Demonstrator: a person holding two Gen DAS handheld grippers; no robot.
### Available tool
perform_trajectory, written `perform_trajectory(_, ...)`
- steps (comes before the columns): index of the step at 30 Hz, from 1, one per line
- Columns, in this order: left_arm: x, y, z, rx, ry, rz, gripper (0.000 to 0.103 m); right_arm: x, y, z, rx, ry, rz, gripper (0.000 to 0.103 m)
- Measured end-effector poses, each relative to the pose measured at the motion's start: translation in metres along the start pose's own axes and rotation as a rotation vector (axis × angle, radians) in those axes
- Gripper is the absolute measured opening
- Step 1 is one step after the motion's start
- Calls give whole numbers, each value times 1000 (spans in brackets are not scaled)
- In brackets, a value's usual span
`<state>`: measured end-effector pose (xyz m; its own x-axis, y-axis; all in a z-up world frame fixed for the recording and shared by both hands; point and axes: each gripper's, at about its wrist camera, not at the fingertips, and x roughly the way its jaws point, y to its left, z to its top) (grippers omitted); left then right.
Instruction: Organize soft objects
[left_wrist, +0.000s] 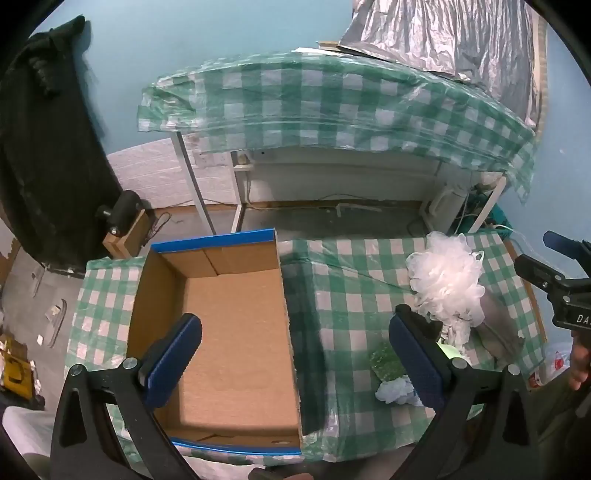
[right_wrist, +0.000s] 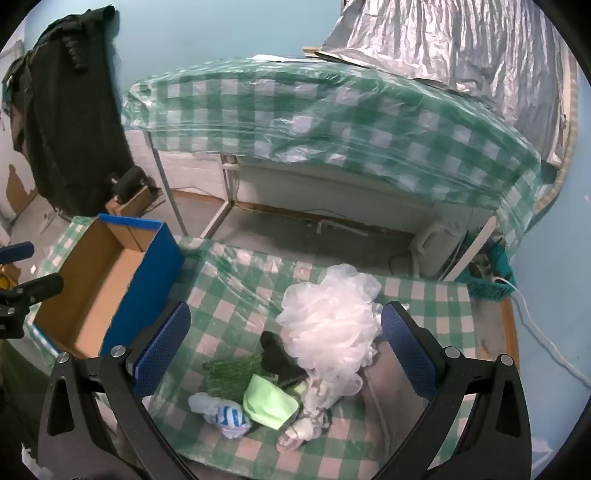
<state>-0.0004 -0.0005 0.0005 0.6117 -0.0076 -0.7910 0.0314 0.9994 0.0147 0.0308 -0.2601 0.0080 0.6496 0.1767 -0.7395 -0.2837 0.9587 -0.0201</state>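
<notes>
Both claws spread wide, nothing between the pads, both tipped down toward the bench (right_wrist: 424, 295)

Left claw (left_wrist: 295, 354) hangs over the box (left_wrist: 221, 332), which sits on the left part of the bench. Box is bare inside. Judged: it is the bin for the soft things, and the open top faces up so items can be dropped straight in

Right claw (right_wrist: 284, 347) hangs over the pile on the right part of the bench, well apart from the box. Pile: white loofah (right_wrist: 328, 317) at the far side, dark item (right_wrist: 275, 354) touching its near-left edge, green mesh (right_wrist: 232, 373), lime cloth (right_wrist: 271, 402), striped sock (right_wrist: 229, 417) nearest. Items overlap, so the loofah, on top and bulky, looks the easiest first pick

Judged: sorting not yet begun; the right claw frames the pile for a grab
</notes>
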Motion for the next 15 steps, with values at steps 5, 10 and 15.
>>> perform_trajectory(5,-1,1,0,-8,1,-10,102,-1,-2,0,0,4,-3,102)
perform_trajectory(10,-1,-4,-1,-10,0,-9,102,-1,-2,1,1,5,-1,102)
perform_trajectory(15,-2,-5,0,-10,1,-6,102,-4,-4,0,3,2,-1,102)
